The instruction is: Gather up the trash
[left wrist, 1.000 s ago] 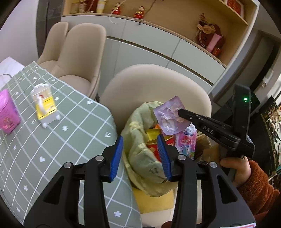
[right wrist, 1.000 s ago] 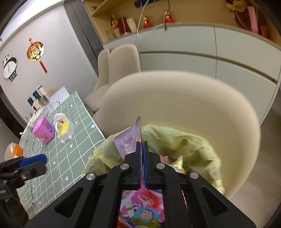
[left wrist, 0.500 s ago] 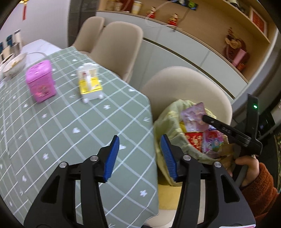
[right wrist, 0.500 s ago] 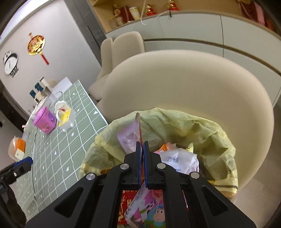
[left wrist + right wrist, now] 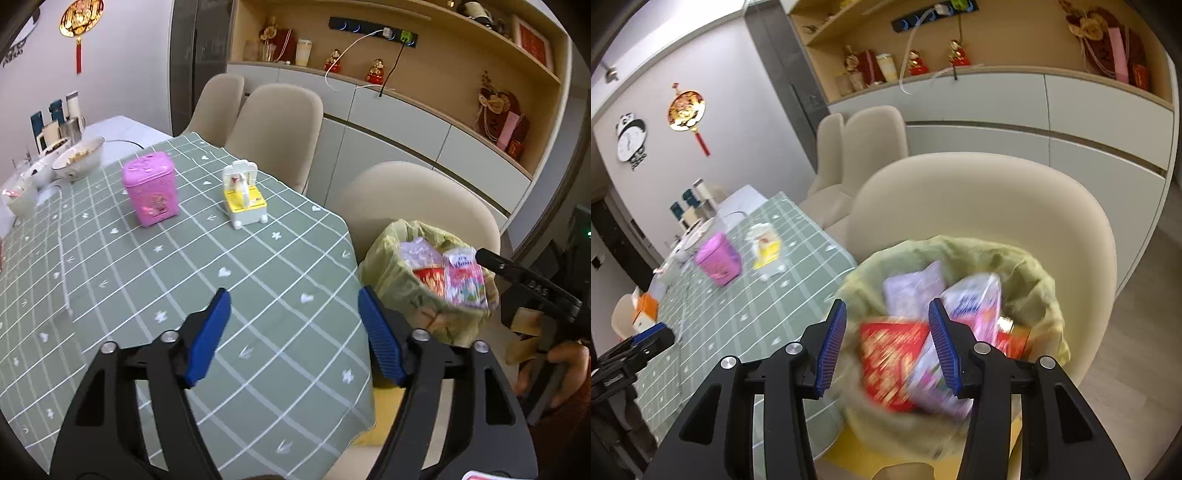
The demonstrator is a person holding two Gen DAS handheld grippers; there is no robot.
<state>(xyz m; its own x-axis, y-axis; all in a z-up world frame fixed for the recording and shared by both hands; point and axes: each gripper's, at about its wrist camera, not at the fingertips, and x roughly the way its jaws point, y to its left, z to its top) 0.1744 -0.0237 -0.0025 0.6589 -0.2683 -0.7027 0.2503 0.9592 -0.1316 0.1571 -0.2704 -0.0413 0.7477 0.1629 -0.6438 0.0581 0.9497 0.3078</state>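
The right gripper (image 5: 886,341), jaws just sprung apart and empty, hangs over the bag (image 5: 1034,273) on the chair (image 5: 979,195) so the wrapper (image 5: 916,288) lands inside, while the left gripper (image 5: 293,334), widening and empty, faces the table's (image 5: 258,295) near edge.

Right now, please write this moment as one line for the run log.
right gripper: jaws just opened, empty | pale purple wrapper: inside yellow-green trash bag | left gripper: jaws opening, empty, over green checked tablecloth

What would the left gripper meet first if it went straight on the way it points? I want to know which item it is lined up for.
Likely bare green tablecloth: the open left gripper points down at cloth, with the yellow-and-white toy farther along. Depth is hard to judge.
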